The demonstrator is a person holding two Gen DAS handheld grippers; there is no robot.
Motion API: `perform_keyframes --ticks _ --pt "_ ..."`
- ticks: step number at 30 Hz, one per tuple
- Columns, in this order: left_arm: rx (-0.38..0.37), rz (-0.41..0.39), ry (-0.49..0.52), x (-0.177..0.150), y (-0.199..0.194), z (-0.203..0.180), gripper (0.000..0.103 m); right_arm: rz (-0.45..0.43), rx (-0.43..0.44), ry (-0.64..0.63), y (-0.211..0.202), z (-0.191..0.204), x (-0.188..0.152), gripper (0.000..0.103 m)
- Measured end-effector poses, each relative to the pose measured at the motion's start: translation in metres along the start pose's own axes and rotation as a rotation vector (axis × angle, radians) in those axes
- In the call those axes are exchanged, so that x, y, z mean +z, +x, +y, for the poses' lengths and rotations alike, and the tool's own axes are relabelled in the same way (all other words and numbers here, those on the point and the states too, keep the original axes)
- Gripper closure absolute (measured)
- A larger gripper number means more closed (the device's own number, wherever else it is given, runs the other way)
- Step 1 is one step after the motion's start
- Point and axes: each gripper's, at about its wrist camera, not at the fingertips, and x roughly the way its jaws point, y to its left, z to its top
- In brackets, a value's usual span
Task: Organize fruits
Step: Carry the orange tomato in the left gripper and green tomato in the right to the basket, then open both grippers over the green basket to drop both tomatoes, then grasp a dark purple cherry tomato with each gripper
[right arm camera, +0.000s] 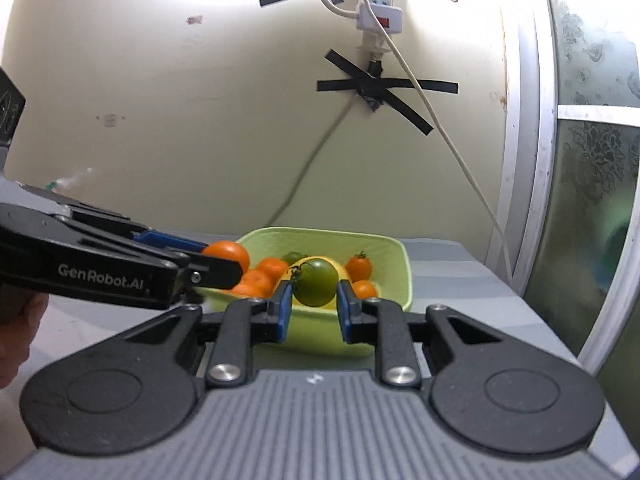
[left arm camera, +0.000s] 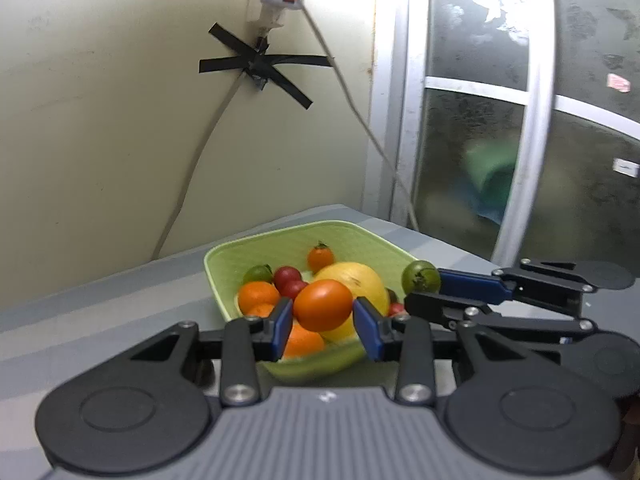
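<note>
A light green bowl (left arm camera: 230, 264) (right arm camera: 396, 276) on the grey table holds a large yellow fruit (left arm camera: 360, 280), mandarins (left arm camera: 258, 296), red cherry tomatoes (left arm camera: 287, 278), a small green fruit (left arm camera: 258, 273) and a small orange tomato (left arm camera: 320, 257) (right arm camera: 359, 266). My left gripper (left arm camera: 322, 318) (right arm camera: 224, 266) is shut on an orange tomato (left arm camera: 323, 306) (right arm camera: 228, 254), held in front of the bowl. My right gripper (right arm camera: 312, 304) (left arm camera: 424, 284) is shut on a green tomato (right arm camera: 316, 283) (left arm camera: 420, 276), held at the bowl's near right side.
A cream wall (left arm camera: 100, 120) rises behind the table, with a power strip (right arm camera: 378, 8) and cables fixed by black tape (right arm camera: 384, 88). A frosted glass door with a white frame (left arm camera: 532, 120) stands at the right. A person's hand (right arm camera: 16, 332) shows at the left edge.
</note>
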Motion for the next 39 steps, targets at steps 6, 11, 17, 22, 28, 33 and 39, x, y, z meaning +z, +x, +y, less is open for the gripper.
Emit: perform_keyframes --ticks 6,11,17,22,28,33,39 --pt "0.02 0.021 -0.008 0.004 0.027 0.008 0.05 0.033 -0.035 -0.009 0.021 -0.009 -0.002 0.074" --pt "0.034 -0.003 -0.015 0.005 0.022 0.013 0.045 -0.003 -0.051 0.004 0.016 -0.008 -0.005 0.057" --pt "0.081 -0.057 -0.097 0.003 -0.012 0.043 0.045 -0.057 -0.016 0.054 0.001 0.001 -0.001 0.057" --pt "0.177 -0.051 -0.174 -0.016 -0.041 0.08 0.046 -0.04 0.06 0.052 -0.01 0.028 -0.006 0.058" --pt "0.242 0.033 -0.26 -0.057 -0.057 0.116 0.048 0.052 0.16 -0.001 0.0 0.072 -0.012 0.058" --pt "0.229 0.055 -0.278 -0.076 -0.059 0.122 0.048 0.13 0.201 -0.029 0.016 0.101 -0.011 0.061" --pt "0.138 0.052 -0.167 -0.066 -0.053 0.111 0.049 0.17 0.194 -0.121 0.032 0.109 0.006 0.067"
